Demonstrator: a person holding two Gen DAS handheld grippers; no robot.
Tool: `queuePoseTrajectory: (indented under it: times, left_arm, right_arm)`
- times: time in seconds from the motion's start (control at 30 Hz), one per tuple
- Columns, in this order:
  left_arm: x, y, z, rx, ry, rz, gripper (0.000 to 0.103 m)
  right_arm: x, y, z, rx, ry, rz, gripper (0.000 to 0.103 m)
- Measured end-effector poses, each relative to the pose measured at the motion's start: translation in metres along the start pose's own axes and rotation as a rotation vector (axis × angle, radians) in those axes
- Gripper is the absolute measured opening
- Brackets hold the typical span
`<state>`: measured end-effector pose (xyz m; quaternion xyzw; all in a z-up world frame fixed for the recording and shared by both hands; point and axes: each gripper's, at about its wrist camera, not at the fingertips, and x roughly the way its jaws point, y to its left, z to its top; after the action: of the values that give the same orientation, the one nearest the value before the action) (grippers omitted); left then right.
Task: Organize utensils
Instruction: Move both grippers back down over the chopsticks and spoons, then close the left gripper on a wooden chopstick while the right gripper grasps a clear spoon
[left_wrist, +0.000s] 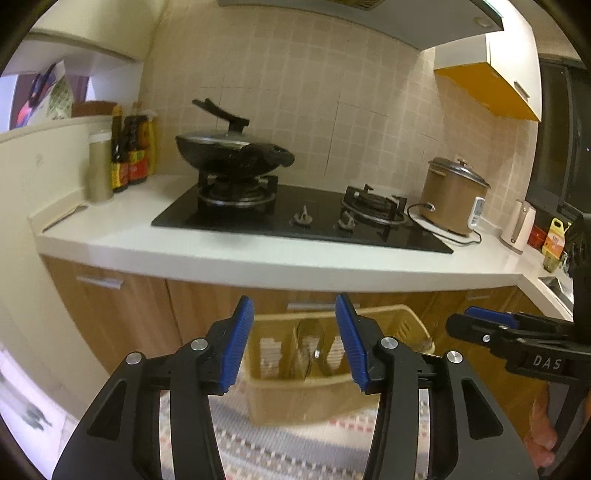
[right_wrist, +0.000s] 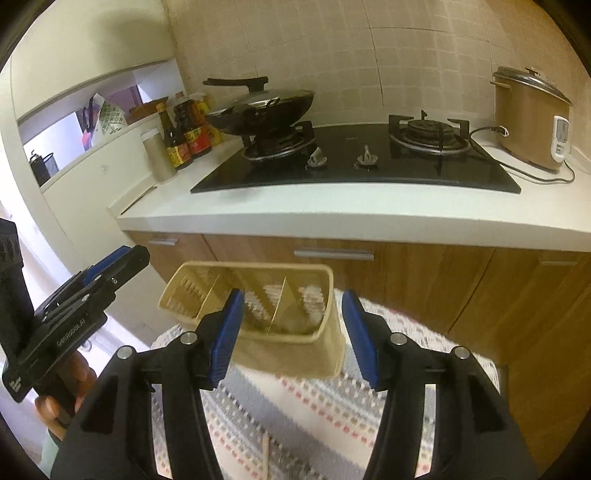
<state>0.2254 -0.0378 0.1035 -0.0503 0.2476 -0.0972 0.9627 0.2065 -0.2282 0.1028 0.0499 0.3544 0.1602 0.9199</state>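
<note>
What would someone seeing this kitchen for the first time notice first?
Probably the beige utensil basket sitting on a patterned mat, framed by the open blue pads of the right hand-held gripper. Behind it, a black lidded wok sits on the stove's left burner, and a brown rice cooker stands at the counter's right end.

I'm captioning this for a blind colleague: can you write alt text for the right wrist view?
Open right tongs point at a beige divided utensil caddy on a patterned cloth. Behind is a kitchen counter with a gas hob.
</note>
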Motion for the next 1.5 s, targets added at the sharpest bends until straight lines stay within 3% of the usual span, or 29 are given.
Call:
queuePoseTrajectory:
  times: [0.1,0.2,0.33,0.47,0.63,0.73,0.83,1.2,1.33,1.5]
  left_arm:
    - [-0.013,0.006,-0.01,0.005,0.06,0.006,0.045]
    - [-0.019,0.018,-0.029,-0.002,0.157,0.008,0.045]
    - [-0.016,0.036,-0.068,-0.026,0.341,-0.002,0.045]
    - [-0.01,0.05,-0.115,-0.02,0.503,-0.01,0.045]
    - [0.001,0.055,-0.156,-0.011,0.614,-0.017,0.044]
    - [0.007,0.051,-0.17,0.019,0.642,0.0,0.043]
    - [0.011,0.048,-0.177,0.038,0.662,0.009,0.034]
    - [0.02,0.03,-0.19,0.109,0.686,0.075,0.033]
    - [0.022,0.019,-0.19,0.143,0.699,0.109,0.027]
    - [0.024,0.01,-0.19,0.149,0.712,0.12,0.017]
  right_arm:
    - [-0.006,0.005,-0.015,-0.016,0.068,-0.006,0.052]
    - [0.002,0.009,-0.039,-0.034,0.189,-0.025,0.052]
    - [0.024,0.009,-0.08,-0.052,0.358,-0.015,0.052]
    - [0.043,0.006,-0.109,-0.047,0.457,-0.02,0.052]
    - [0.062,-0.004,-0.133,0.023,0.547,-0.011,0.052]
    - [0.07,-0.003,-0.141,0.031,0.567,-0.035,0.052]
    - [0.074,-0.002,-0.145,0.037,0.575,-0.039,0.052]
    - [0.1,0.036,-0.162,-0.089,0.564,-0.164,0.051]
    - [0.101,0.048,-0.167,-0.148,0.536,-0.214,0.036]
    - [0.099,0.046,-0.167,-0.154,0.521,-0.208,0.028]
